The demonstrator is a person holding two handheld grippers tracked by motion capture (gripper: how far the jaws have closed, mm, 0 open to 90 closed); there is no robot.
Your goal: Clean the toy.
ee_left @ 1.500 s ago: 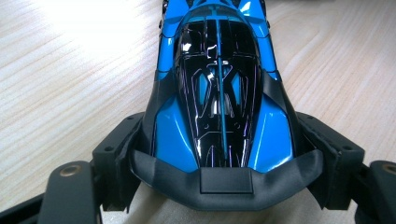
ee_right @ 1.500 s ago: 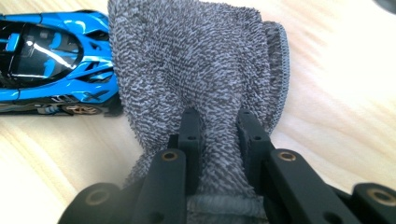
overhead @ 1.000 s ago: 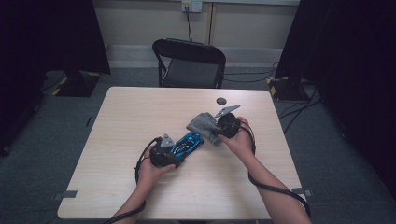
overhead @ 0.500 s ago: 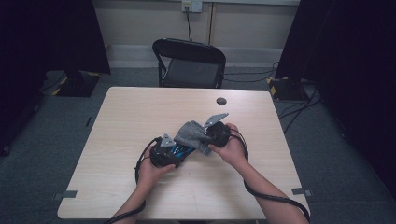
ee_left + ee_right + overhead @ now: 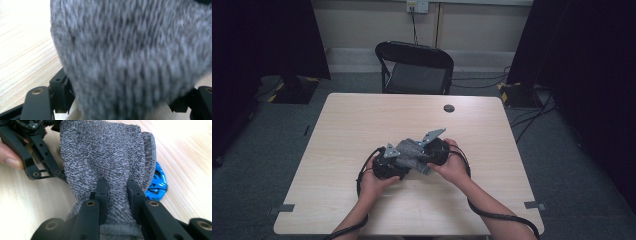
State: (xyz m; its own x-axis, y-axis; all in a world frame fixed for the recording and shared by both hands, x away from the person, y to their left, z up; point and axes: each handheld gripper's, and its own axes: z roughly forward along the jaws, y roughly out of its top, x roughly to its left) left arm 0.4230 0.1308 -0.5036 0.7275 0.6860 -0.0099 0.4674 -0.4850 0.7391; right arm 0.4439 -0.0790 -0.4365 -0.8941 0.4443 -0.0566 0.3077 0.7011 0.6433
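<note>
A grey knit cloth hangs between my two grippers near the table's middle. My right gripper is shut on a fold of this cloth. A blue plastic object lies on the table and pokes out from under the cloth's right edge. The cloth drapes over my left gripper. Its jaws stand wide apart at the bottom corners, with their tips hidden. In the high view the left gripper sits just left of the right gripper. The left gripper's frame is at the upper left of the right gripper view.
The light wooden table has a small round black cap near its far edge. A black folding chair stands behind the table. Cables trail from both grippers toward the near edge.
My right gripper has carried the grey cloth left and nearer, up against the left gripper. The cloth now covers the left jaws and most of the blue object.
</note>
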